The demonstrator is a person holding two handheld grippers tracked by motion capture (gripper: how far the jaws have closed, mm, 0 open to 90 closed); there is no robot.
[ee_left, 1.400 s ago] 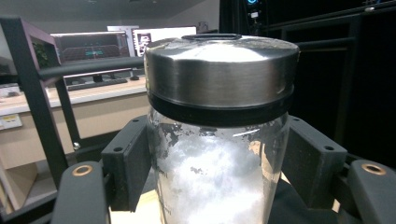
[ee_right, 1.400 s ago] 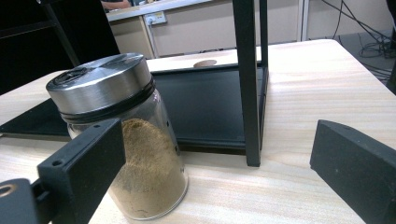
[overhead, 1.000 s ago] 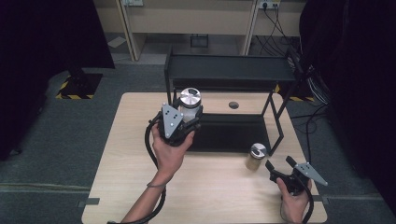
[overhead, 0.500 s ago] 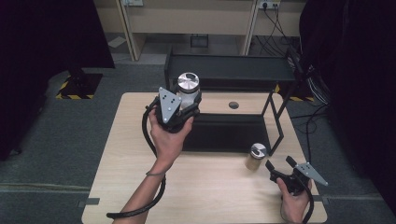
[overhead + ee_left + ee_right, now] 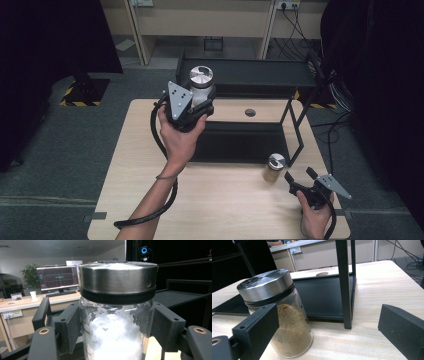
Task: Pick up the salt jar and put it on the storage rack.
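A glass jar of white powder (image 5: 201, 80) with a steel lid is held in the air by my left gripper (image 5: 199, 104), level with the black rack's top shelf (image 5: 250, 72). In the left gripper view both pads press on the white-powder jar's (image 5: 117, 322) glass sides below the lid. A second jar with brown powder (image 5: 274, 168) stands on the table by the rack's front right leg. My right gripper (image 5: 299, 175) rests just right of it, open. In the right gripper view the brown-powder jar (image 5: 284, 335) stands by the left pad (image 5: 259, 325), untouched.
The rack's lower black tray (image 5: 240, 142) lies on the wooden table (image 5: 225, 210), with thin posts (image 5: 344, 282) at its right side. A round hole (image 5: 250, 112) sits in the tabletop behind the tray. The left gripper's cable (image 5: 150, 212) trails over the table's front left.
My left gripper has risen with the white-powder jar and moved slightly away toward the rack's top shelf. The right gripper and the brown-powder jar have stayed put.
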